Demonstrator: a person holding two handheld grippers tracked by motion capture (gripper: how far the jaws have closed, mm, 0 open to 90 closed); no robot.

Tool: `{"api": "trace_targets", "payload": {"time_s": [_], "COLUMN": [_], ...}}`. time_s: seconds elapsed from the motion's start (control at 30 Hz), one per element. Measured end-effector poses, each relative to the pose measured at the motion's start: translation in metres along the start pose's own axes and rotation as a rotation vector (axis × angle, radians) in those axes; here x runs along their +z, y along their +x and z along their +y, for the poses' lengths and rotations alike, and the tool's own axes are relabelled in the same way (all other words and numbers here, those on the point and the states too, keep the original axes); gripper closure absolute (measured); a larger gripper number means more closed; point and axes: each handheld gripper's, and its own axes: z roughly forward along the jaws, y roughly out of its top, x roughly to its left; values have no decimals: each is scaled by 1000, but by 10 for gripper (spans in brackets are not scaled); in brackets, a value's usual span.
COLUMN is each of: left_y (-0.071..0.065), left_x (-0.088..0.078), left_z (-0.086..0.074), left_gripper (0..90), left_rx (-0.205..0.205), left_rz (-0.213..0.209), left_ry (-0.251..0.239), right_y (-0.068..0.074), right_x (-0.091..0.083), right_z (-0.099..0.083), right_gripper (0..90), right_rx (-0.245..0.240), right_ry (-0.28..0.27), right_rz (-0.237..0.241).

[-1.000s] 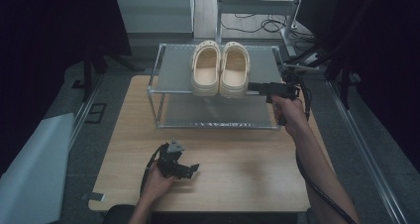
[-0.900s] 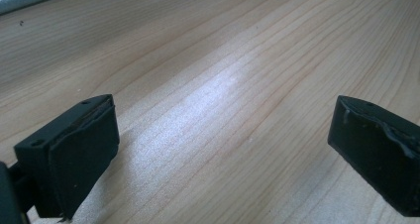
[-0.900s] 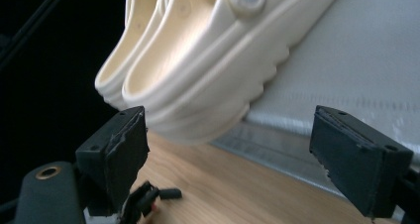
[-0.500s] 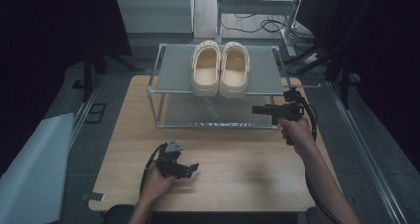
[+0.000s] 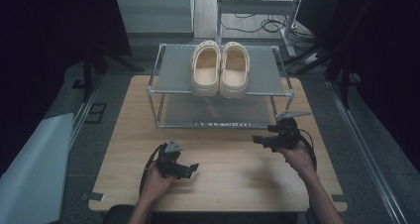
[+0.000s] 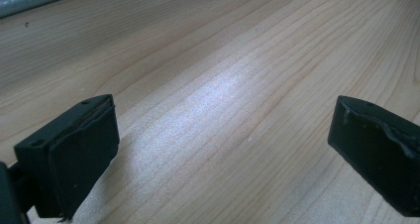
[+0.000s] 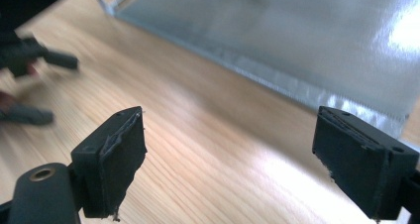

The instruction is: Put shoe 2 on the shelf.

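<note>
Wooden table (image 5: pixel 223 172) carries a metal shoe rack (image 5: pixel 173 70) topped by beige clogs (image 5: pixel 220 68). Left gripper (image 5: pixel 190 169) and right gripper (image 5: pixel 258 140) sit below the rack, jaws spread, empty. Placement appears complete; retreat likely follows.

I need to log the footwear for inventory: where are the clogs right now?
In the high view, the cream clogs sit side by side on the top shelf of the metal rack, at the table's far edge.
</note>
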Motion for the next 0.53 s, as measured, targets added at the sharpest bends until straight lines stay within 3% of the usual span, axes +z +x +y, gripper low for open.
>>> {"api": "trace_targets", "payload": {"time_s": [0.03, 0.17, 0.23, 0.27, 0.37, 0.4, 0.47, 0.53], "left_y": [0, -1, -1, -2, -3, -4, -4, -5], "left_x": [0, 1, 1, 2, 2, 3, 4, 4], "left_z": [0, -1, -1, -1, -1, -1, 0, 0], "left_gripper": [0, 0, 0, 0, 0, 0, 0, 0], "left_rx": [0, 3, 6, 13, 26, 32, 37, 40], "left_rz": [0, 1, 2, 5, 9, 11, 15, 16], "left_ry": [0, 5, 8, 15, 21, 26, 33, 31], "right_y": [0, 2, 2, 2, 1, 0, 0, -1], "right_x": [0, 12, 14, 18, 22, 25, 26, 26], "right_z": [0, -33, -40, -52, -62, -66, -69, -72], "right_gripper": [127, 116, 112, 105, 100, 84, 84, 82], "right_rx": [0, -46, -61, -86, -106, -149, -154, -133], "right_ry": [0, 25, 34, 54, 82, 127, 126, 121], "right_rz": [0, -31, -45, -81, -114, -137, -148, -119]}}
